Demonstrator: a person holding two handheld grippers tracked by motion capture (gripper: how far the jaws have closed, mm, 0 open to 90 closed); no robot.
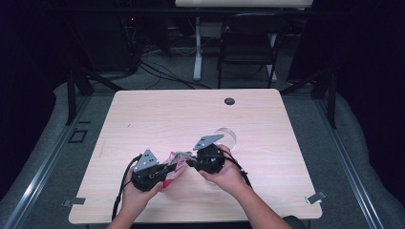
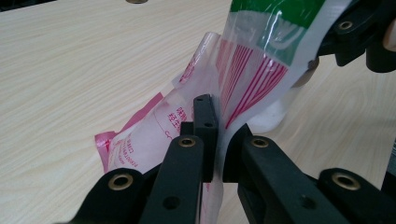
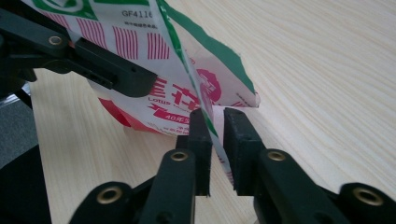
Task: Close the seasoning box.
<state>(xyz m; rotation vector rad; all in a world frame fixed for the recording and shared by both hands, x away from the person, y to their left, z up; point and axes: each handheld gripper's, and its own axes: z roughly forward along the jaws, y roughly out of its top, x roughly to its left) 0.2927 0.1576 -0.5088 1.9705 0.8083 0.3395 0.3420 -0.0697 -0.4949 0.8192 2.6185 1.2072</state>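
A thin plastic bag [image 1: 175, 168] printed in red, white and green hangs stretched between my two grippers above the table's front middle. My left gripper [image 1: 167, 169] is shut on one edge of the bag [image 2: 252, 70], the film pinched between its pads [image 2: 219, 135]. The right gripper [image 1: 192, 160] has its jaws around the opposite edge of the bag [image 3: 140, 42]. There the film runs between the pads [image 3: 217, 122] with a narrow gap showing, so they are not pressing on it. A person's hands hold both grippers.
A clear round cup [image 1: 226, 136] stands just behind the right gripper. The light wooden table [image 1: 157, 114] has a dark cable hole [image 1: 229, 101] near its far edge. A black chair [image 1: 248, 43] and cables stand on the floor beyond.
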